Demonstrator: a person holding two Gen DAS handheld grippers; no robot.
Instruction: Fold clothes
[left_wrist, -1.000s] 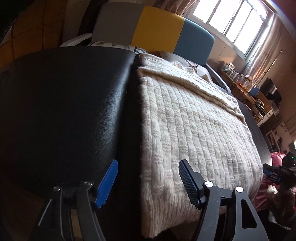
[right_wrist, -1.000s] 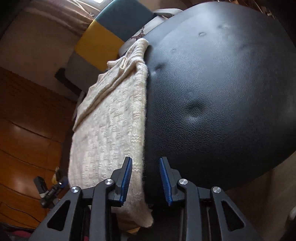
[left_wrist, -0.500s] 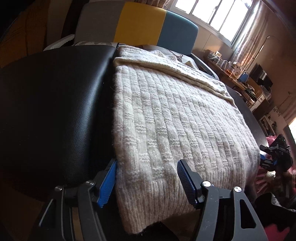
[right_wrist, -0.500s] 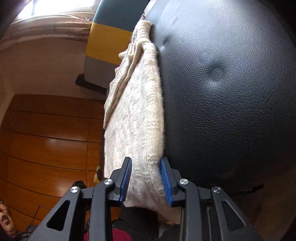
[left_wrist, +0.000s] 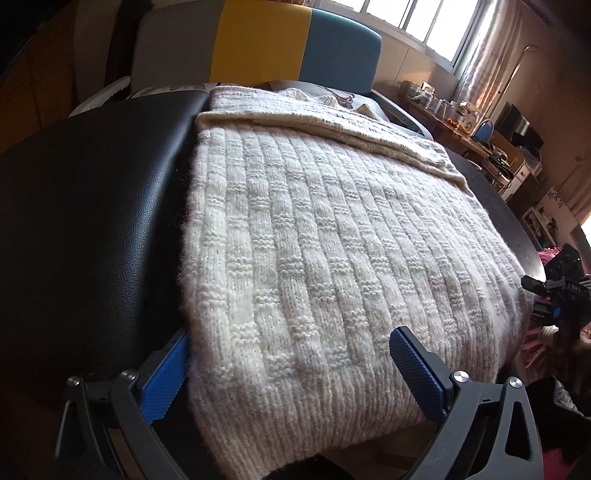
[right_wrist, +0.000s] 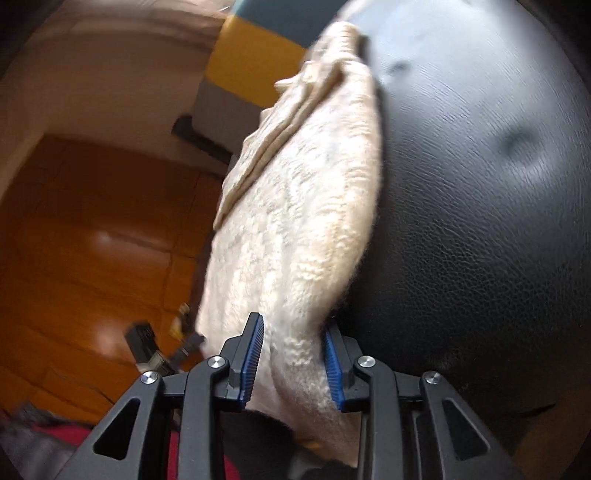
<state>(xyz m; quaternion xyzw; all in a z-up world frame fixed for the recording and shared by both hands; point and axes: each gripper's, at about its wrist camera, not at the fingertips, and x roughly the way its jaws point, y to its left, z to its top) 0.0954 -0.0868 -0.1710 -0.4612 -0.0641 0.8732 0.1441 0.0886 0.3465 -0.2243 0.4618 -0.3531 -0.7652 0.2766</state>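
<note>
Cream knit sweater (left_wrist: 325, 258) between both claws, at the near edge of a black padded surface (left_wrist: 92, 221).

The left claw (left_wrist: 291, 373) is spread wide, its blue pads flanking the sweater's near hem without squeezing it; the knit stretches away ahead of it. The right claw (right_wrist: 293, 363) has its blue pads close against the sweater's other near corner (right_wrist: 295, 354), apparently pinching the fabric, which hangs past the surface edge beneath it.
</note>
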